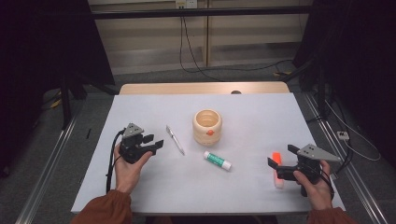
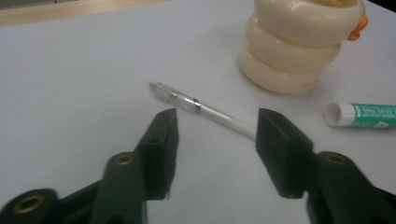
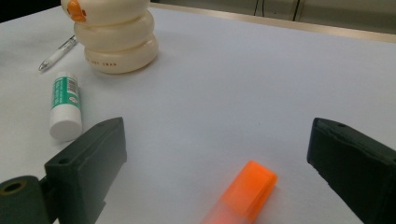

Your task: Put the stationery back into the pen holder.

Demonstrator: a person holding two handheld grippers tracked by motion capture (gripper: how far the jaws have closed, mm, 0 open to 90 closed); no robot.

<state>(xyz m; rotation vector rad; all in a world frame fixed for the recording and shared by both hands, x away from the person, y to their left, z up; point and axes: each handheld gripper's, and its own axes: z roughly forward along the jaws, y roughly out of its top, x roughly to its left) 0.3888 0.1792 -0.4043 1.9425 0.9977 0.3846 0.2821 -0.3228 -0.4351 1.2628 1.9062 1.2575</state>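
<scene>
Pen [image 2: 205, 110] lies before the spread left hand-held gripper [image 2: 215, 128], cream holder [image 2: 299, 44] beyond.

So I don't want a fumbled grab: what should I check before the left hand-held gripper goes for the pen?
1. Left hand-held gripper jaws apart, nothing between them: ok.
2. Pen lies flat ahead of the jaws, untouched: ok.
3. Pen clear of the cream holder and the glue stick: ok.
4. Jaws straddle the pen: not ok, it lies beyond the tips.
5. Right hand-held gripper open over the orange highlighter, far from the pen: ok.
</scene>
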